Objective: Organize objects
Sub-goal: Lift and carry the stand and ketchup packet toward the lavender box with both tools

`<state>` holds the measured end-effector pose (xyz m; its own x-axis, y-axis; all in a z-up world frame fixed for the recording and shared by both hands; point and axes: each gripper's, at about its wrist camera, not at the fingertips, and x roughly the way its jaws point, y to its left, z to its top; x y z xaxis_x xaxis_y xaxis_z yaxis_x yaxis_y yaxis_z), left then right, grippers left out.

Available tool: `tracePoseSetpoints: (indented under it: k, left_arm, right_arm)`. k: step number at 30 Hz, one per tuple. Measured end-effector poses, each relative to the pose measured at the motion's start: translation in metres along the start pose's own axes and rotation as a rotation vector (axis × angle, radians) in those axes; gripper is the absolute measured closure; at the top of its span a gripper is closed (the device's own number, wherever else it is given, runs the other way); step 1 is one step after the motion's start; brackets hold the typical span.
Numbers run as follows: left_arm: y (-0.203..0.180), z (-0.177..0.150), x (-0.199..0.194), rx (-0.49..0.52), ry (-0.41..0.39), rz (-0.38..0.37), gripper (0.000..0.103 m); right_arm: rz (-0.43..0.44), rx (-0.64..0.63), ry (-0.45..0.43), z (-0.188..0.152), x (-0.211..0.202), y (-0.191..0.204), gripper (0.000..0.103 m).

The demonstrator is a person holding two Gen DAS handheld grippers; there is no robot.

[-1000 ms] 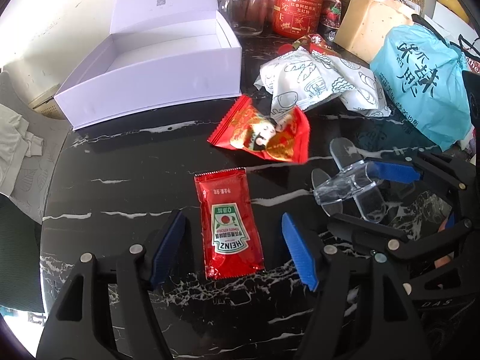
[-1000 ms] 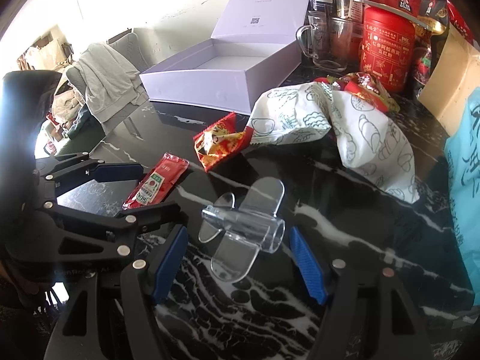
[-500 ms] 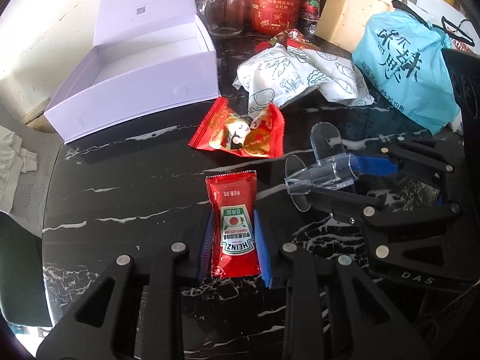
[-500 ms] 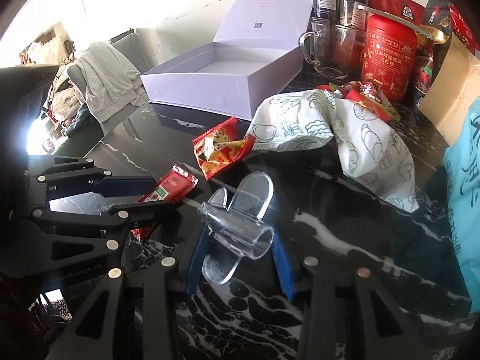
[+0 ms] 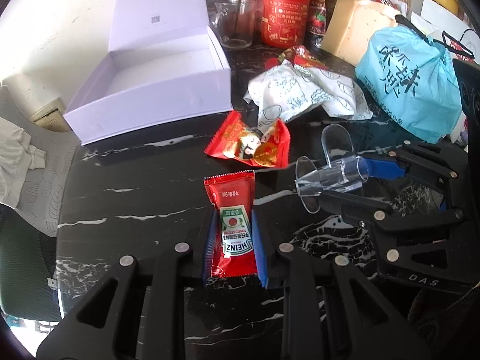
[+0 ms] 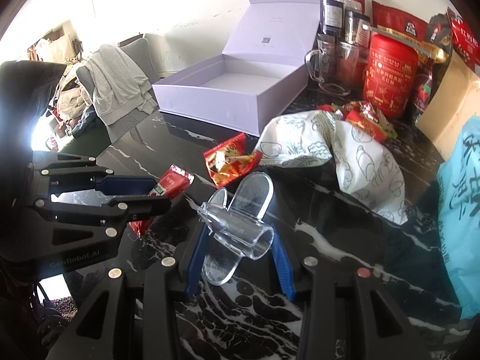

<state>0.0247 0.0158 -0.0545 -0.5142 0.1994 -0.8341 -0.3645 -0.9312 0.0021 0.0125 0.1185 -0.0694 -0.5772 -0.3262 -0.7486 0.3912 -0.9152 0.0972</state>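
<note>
Black marble table [image 5: 144,198], red ketchup sachet [image 5: 232,210]

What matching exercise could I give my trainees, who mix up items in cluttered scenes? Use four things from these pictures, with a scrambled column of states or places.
Things:
1. ketchup packet
2. clear plastic holder
3. white box
4. red tin

States or places:
A. lid up, nothing visible inside
B. clamped in the left gripper
C. standing at the back beside a glass mug
D. clamped in the right gripper

Pairs: 1-B, 2-D, 3-A, 4-C
</note>
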Motion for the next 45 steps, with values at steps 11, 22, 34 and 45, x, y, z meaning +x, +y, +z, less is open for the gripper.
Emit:
tracePoseSetpoints:
  k: [11,22,34,45]
  left_arm:
    - [0.015,-0.010,-0.031,-0.067,-0.068,0.062,0.081]
    - [0.027,0.003,-0.056,-0.097,-0.133,0.066,0.081]
    - [0.038,0.035,-0.062,-0.081,-0.169,0.086,0.081]
    - [0.059,0.069,-0.046,-0.090,-0.166,0.100,0.081]
  right_arm:
    - [0.028,-0.080,-0.057,0.013,-0.016,0.022,0.060]
    - [0.047,-0.116,-0.107,0.038,-0.036,0.032,0.060]
    - [0.037,-0.159,-0.131,0.073,-0.044,0.032,0.060]
    - [0.017,-0.171,-0.121,0.108,-0.030,0.023,0.060]
